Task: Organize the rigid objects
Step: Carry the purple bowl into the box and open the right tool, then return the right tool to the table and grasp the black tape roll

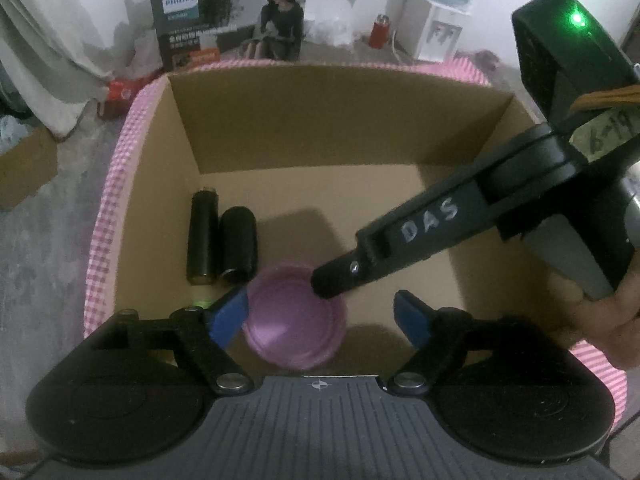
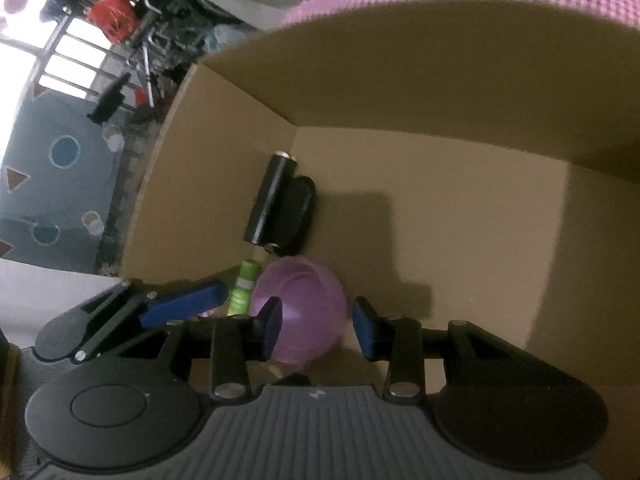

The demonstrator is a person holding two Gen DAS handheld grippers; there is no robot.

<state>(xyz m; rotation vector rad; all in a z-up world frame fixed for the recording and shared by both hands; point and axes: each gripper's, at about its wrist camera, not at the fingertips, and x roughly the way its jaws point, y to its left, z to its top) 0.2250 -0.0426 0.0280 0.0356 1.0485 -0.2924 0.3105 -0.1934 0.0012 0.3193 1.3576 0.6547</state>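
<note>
A plain brown cardboard box (image 1: pixel 304 120) sits on pink-and-white checked cloth (image 1: pixel 116 184). Inside lie two black cylinders (image 1: pixel 204 236), a lilac bowl (image 1: pixel 292 320) and a bright green bottle (image 2: pixel 244 286). The gripper pads (image 1: pixel 228 312) are blue.

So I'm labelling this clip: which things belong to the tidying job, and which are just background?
Job: cardboard box, purple bowl, two black cylinders, green bottle.
Background: Philips carton, water dispenser, red container.

Left gripper (image 1: pixel 320 316) fingers apart; right gripper (image 2: pixel 316 330) fingers apart, both angled down.
</note>
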